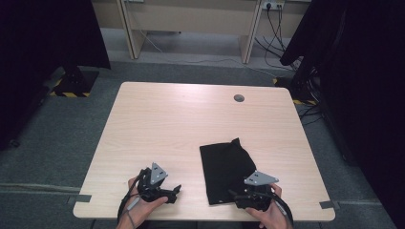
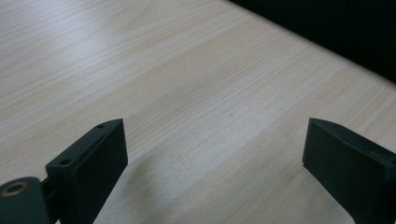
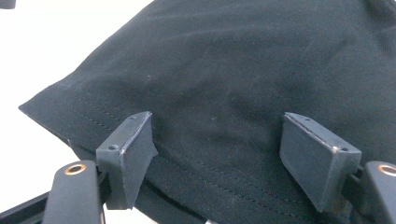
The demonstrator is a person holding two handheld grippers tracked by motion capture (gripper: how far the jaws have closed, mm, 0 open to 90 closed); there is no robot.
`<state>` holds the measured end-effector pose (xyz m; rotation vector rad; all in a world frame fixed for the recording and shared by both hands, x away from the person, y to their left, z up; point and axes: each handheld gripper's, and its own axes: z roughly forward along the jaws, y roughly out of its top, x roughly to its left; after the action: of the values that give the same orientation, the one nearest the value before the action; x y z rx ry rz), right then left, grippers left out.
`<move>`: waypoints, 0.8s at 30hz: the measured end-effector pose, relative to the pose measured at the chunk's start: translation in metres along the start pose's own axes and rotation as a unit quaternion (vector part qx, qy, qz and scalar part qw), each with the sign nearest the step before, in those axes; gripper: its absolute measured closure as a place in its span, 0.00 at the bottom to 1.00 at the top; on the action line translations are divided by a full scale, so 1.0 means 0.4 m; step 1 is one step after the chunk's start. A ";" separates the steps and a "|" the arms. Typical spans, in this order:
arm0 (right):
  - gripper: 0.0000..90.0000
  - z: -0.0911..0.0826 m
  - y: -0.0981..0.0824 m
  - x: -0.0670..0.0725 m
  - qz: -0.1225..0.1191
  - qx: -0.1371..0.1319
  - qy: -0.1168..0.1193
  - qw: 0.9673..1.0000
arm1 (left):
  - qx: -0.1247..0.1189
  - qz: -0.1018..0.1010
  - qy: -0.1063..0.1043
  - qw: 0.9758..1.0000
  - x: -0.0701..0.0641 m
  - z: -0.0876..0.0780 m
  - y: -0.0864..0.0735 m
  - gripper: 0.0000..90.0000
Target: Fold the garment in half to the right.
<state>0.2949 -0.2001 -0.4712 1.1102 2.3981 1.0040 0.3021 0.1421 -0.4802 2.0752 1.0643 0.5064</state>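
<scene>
One folded black cloth [image 1: 225, 169] lies on the near right part of the pale wooden tabletop [image 1: 167, 124], its far corner bunched up. The right tool [image 1: 241, 196] sits at the cloth's near edge; in the right gripper view its jaws stand wide over the hemmed fabric [image 3: 243, 93], pressing on nothing. The left tool [image 1: 173, 193] hovers over bare wood just beside the cloth, jaws wide and empty. A round grommet [image 1: 239, 98] sits well apart near the far edge; nothing blocks either tool
</scene>
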 end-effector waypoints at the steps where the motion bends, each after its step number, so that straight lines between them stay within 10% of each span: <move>1: 0.30 0.004 0.005 0.000 0.001 0.001 -0.001 1.000 | 0.004 0.001 0.001 1.000 0.004 0.000 -0.002 0.06; 24: 0.28 0.133 0.121 -0.008 0.048 -0.014 -0.043 0.998 | 0.030 -0.028 0.008 0.999 0.061 0.005 -0.017 0.00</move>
<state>0.3513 -0.1559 -0.4744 1.2444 2.2755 0.9947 0.3141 0.1638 -0.4864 2.0912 1.1558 0.4691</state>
